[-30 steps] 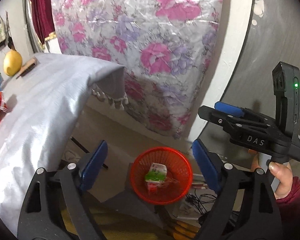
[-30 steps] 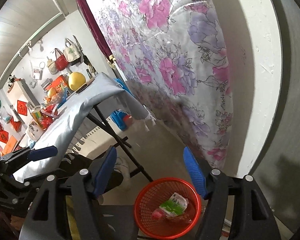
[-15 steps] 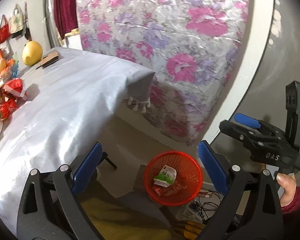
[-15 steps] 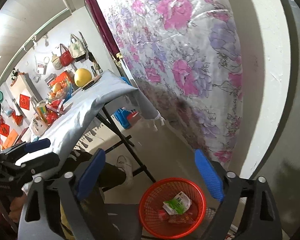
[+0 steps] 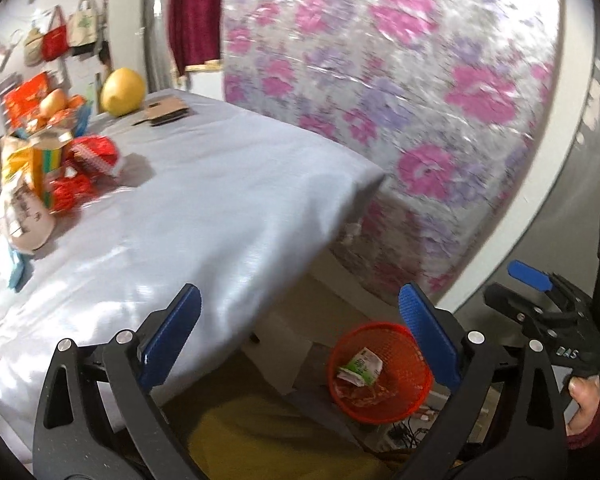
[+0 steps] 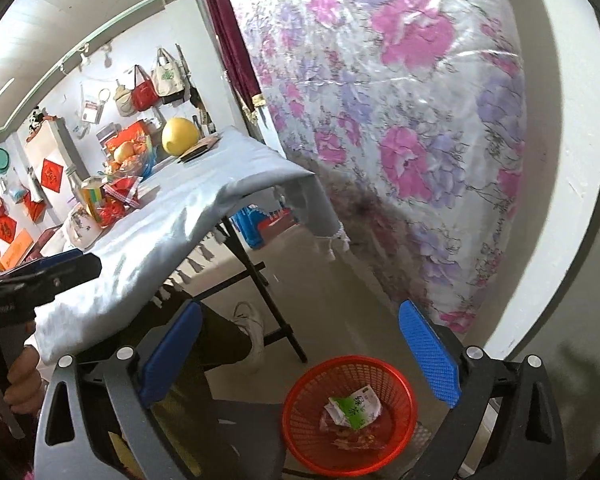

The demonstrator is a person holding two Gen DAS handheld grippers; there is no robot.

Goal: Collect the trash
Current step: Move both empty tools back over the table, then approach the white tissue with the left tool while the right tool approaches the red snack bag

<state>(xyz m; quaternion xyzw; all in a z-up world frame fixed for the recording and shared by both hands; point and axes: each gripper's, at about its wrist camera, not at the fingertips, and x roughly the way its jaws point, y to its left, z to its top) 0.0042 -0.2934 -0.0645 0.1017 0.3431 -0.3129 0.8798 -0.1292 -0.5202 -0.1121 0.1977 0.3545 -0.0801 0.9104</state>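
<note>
A red mesh basket (image 5: 392, 404) stands on the floor beside the table, also in the right wrist view (image 6: 300, 432). A green-and-white wrapper (image 5: 360, 368) and red scraps lie inside it, the wrapper also in the right wrist view (image 6: 354, 406). My left gripper (image 5: 300, 336) is open and empty, held above the table's near corner. My right gripper (image 6: 300, 356) is open and empty, above and left of the basket; it also shows in the left wrist view (image 5: 548, 304). Red wrappers (image 5: 88, 160) lie on the grey tablecloth (image 5: 204, 208).
A yellow pomelo (image 5: 123, 92), cardboard (image 5: 164, 114), a colourful carton (image 5: 46, 160) and snack packs sit at the table's far left. A flowered, plastic-wrapped mattress (image 6: 400, 120) leans on the wall. Folding table legs (image 6: 268, 292) and a shoe (image 6: 250, 324) are near the basket.
Both grippers have risen and swung left toward the table. The basket has slid lower and to the right in the left wrist view, and more of the tabletop shows.
</note>
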